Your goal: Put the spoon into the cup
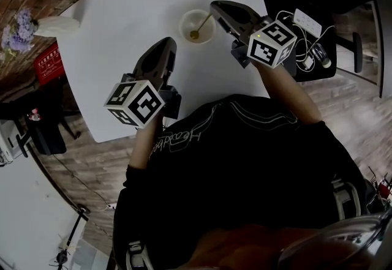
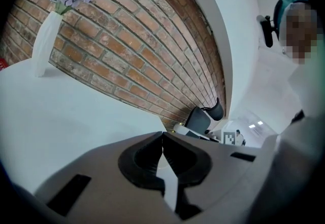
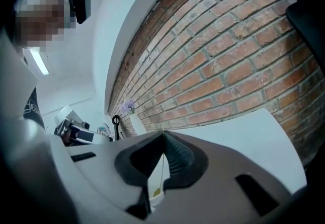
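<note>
Right tongs (image 1: 214,7) are over the far part of the white surface (image 1: 122,11), pressed together on the thin handle of the spoon (image 1: 203,24). Look along them in the right gripper view: the tips (image 3: 163,136) meet, and the handle (image 3: 160,169) hangs down from that pinch as a fine line, ending in a golden bowl right at the white cup (image 3: 156,202) underneath.

From the head view the picture is clear. The cup (image 1: 184,20) stands upright on the surface, just left of the right tongs. The spoon slants from the tips down and to the left, its bowl end showing inside the cup's rim. Whether it touches the bottom, I cannot tell.

Over to the left tongs (image 1: 166,43). They hang nearer and to the left of the cup, apart from it and pointing toward the far side. The left gripper view settles their state: tips (image 2: 162,139) closed against each other, nothing between them, only bare white surface showing through the gap behind.

Off at the far left corner, a white vase (image 1: 58,26) with purple flowers (image 1: 15,33) stands against the brick wall (image 2: 142,50), well apart from the cup. Past the right edge of the surface lies a white box with cables (image 1: 306,21).
</note>
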